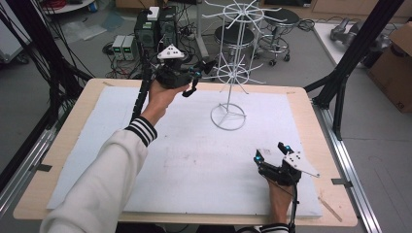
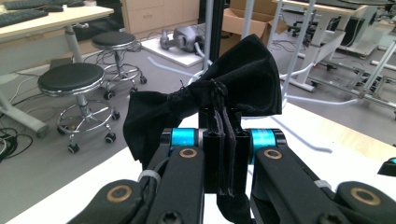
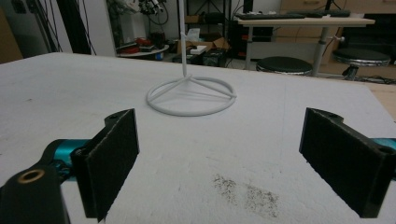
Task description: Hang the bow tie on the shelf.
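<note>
Left gripper view: left tongs (image 2: 224,154), jaws drawn tight together, clamped on the knot of a black velvet-like fabric bow tie (image 2: 219,98); the bow's two wings spread above the jaws, a strip of the same cloth hanging down between them.

High view: same left tongs (image 1: 194,77) raised above the far left part of the worktop, held in the person's left hand (image 1: 163,94), white sleeve with striped cuff (image 1: 142,130) behind it; the bow tie points toward the white wire display stand (image 1: 232,63).

Right gripper view: right tongs (image 3: 238,163), jaws spread wide apart, nothing between them, low over the white foam-like sheet (image 3: 187,154). A faint dark smudge (image 3: 245,191) lies on the sheet just ahead.

Stand: tall, thin radiating hooks in tiers, ring-shaped base (image 3: 190,95) resting on the sheet, toward the far middle.

Worktop (image 1: 320,126): pale wood, the sheet covering most of it.

Surroundings: round black stools (image 2: 70,79), grey floor, cables.
</note>
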### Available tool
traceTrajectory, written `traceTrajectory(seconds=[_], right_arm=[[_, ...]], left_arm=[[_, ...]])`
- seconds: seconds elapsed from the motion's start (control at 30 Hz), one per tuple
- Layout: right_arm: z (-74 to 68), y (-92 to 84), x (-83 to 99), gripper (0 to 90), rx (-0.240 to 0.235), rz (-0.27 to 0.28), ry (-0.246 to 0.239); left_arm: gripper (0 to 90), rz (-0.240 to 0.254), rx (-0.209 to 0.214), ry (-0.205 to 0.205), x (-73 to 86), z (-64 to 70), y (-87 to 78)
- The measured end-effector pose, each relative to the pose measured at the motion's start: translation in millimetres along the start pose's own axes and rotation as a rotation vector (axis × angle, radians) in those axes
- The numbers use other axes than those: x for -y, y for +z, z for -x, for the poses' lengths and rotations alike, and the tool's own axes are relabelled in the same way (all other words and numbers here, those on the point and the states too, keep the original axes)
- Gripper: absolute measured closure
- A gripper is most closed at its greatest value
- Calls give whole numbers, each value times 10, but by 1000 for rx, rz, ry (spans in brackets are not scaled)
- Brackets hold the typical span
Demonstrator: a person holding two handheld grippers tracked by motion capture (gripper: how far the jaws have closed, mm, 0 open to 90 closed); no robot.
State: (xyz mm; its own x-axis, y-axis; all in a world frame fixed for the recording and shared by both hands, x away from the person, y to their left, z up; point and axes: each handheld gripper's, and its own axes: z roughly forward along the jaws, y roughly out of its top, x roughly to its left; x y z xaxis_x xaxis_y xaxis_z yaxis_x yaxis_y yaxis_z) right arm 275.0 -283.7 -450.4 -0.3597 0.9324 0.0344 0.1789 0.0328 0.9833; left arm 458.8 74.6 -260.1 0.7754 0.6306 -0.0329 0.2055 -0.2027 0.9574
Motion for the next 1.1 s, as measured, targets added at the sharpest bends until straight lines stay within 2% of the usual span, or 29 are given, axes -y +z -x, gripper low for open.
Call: traceTrajectory(seconds=[0.23, 0.73, 0.9, 1.1], right_arm=[[1, -1, -1, 109, 0, 0, -3], [4, -2, -1, 110, -2, 1, 1], [4, 1, 0, 109, 0, 2, -2], [5, 1, 1, 110, -2, 3, 1]], left_arm=[[874, -5, 18, 5, 13, 67, 110], [874, -29, 39, 17, 65, 111, 210], [874, -49, 47, 29, 114, 146, 271], [874, -67, 57, 23, 204, 159, 314]])
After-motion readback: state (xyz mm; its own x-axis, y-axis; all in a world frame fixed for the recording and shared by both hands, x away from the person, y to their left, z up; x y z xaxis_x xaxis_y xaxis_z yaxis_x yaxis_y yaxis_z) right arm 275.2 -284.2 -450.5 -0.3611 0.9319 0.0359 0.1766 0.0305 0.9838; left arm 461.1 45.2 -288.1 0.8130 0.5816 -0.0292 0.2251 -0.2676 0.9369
